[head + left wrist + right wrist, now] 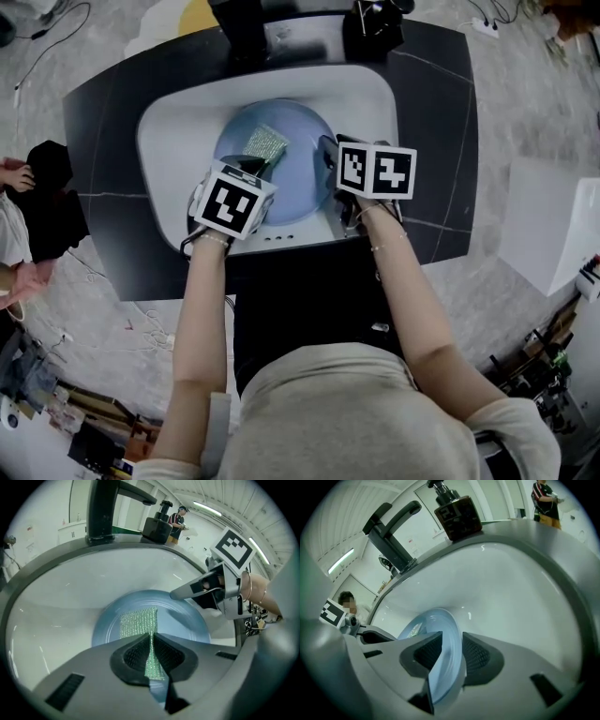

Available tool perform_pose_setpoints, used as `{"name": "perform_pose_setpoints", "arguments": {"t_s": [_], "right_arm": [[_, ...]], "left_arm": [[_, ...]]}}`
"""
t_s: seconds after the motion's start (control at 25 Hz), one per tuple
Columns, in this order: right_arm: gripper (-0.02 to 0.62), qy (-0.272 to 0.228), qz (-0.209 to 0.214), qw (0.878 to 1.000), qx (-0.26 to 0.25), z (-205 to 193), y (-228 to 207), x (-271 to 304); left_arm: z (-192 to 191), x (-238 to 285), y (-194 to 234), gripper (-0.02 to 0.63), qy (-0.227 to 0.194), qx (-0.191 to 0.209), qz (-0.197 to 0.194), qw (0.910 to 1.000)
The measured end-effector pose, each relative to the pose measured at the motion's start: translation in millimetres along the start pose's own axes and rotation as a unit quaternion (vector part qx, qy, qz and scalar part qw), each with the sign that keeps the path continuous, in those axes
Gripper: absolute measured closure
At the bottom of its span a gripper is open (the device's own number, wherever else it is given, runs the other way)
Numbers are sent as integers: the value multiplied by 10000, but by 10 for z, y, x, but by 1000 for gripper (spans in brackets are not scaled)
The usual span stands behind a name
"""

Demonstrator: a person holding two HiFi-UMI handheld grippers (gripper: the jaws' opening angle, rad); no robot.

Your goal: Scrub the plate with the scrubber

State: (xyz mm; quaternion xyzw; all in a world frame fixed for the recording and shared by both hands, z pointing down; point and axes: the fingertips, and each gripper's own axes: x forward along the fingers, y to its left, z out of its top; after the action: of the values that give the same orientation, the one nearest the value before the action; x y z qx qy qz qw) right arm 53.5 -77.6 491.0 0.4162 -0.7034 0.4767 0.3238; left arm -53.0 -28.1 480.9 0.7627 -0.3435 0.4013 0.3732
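Now left claw (151, 641) tight on scrubber (138, 623), right claw (451, 639) loose around plate (435, 620).

The sink (173, 117) is set in the desk (441, 122), and the plate (300, 183) lies in the middle of it. The scrubber (266, 142) rests on the left part of the plate, and its near end is between the jaws of the left gripper (261, 167). The right gripper (328, 155) is at the right side of the plate, with the plate's rim between its jaws. Behind the sink, the tap (242, 28) stands on the left and the pump bottle (373, 28) on the right.
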Motion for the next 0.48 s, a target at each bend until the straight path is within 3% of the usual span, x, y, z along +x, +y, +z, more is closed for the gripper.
{"name": "perform_pose_setpoints", "arguments": {"t_s": [0.24,0.36,0.48], "right_arm": [[468,-453,77,9987,-207,215,158,-267],[454,-756,343,9958,-376,319,369,-473],[489,-1073,665,9905,-547,386,598,-692]], "left_arm": [[149,-345,-48,563,-551,47,96,9984],[224,-548,-95,564,-850,3,158,9963],[290,-755,-151,564,-1166,-97,187,9930]]}}
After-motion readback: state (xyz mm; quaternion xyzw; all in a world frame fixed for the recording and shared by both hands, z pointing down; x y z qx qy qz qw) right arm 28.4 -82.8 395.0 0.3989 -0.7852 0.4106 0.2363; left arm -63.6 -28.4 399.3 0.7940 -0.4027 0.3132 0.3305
